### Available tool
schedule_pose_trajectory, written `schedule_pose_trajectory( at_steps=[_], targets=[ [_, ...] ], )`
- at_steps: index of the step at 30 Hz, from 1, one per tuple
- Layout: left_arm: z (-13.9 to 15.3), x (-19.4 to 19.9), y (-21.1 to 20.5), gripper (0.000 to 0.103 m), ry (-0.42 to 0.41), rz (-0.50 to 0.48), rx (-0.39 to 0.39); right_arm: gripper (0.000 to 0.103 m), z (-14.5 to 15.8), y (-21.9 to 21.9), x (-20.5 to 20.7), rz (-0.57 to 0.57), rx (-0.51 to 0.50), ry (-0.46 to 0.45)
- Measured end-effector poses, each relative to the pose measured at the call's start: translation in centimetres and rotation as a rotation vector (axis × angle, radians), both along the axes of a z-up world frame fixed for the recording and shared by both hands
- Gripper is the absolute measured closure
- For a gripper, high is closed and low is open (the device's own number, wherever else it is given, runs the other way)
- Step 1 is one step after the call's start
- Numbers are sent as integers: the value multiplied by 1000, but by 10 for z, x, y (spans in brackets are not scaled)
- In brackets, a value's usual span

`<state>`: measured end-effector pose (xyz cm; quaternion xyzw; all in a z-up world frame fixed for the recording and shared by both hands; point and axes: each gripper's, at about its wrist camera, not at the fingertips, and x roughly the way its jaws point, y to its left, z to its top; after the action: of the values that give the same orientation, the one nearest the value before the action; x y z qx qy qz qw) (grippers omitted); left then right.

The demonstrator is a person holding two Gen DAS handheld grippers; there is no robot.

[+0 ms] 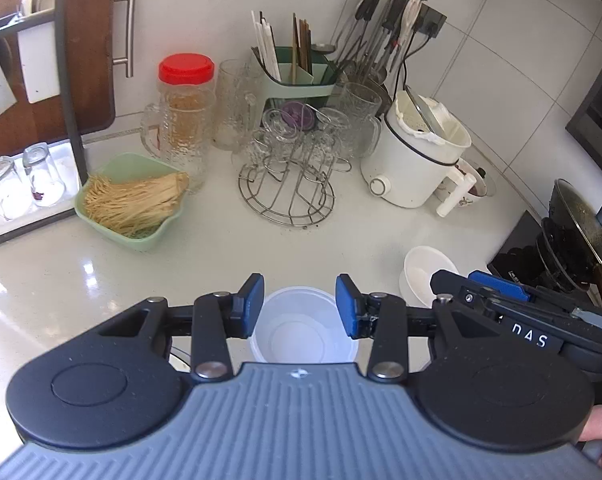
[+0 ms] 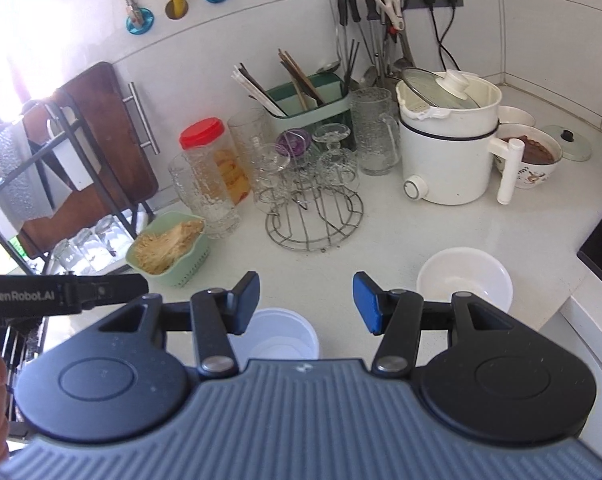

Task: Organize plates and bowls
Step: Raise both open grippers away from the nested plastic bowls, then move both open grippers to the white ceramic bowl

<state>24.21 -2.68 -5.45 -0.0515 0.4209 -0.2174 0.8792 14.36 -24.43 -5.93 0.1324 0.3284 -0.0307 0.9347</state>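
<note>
Translucent plastic bowl [image 1: 303, 330] sits directly below and between the left gripper [image 1: 299, 306] fingers, jaws apart, empty. Right gripper [image 2: 307, 304] also apart, offset; white bowl [image 2: 465, 280] lies to its right.

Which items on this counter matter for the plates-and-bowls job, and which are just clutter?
Job:
- clear plastic bowl, between the open left hand-held gripper
- white bowl, beside the open right hand-held gripper

Clutter:
- green basket of noodles
- red-lidded jar
- wire glass rack
- white electric pot
- chopstick holder

Home kitchen: utensil rack [image 2: 373, 4], probably stovetop [image 1: 521, 256].
</note>
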Motion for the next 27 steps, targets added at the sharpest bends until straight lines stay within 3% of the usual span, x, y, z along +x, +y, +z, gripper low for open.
schedule_pose_trajectory(
  at_steps=[16, 24, 27],
  targets=[
    [-5, 32, -87, 58, -22, -80, -6, 49, -12, -79, 3, -99, -16, 34],
    [-26, 51, -144, 48, -6, -133, -7, 49, -30, -130, 16, -123, -52, 55],
    [-42, 63, -165, 41, 56, -143, -25, 49, -51, -146, 24, -132, -61, 93]
  ],
)
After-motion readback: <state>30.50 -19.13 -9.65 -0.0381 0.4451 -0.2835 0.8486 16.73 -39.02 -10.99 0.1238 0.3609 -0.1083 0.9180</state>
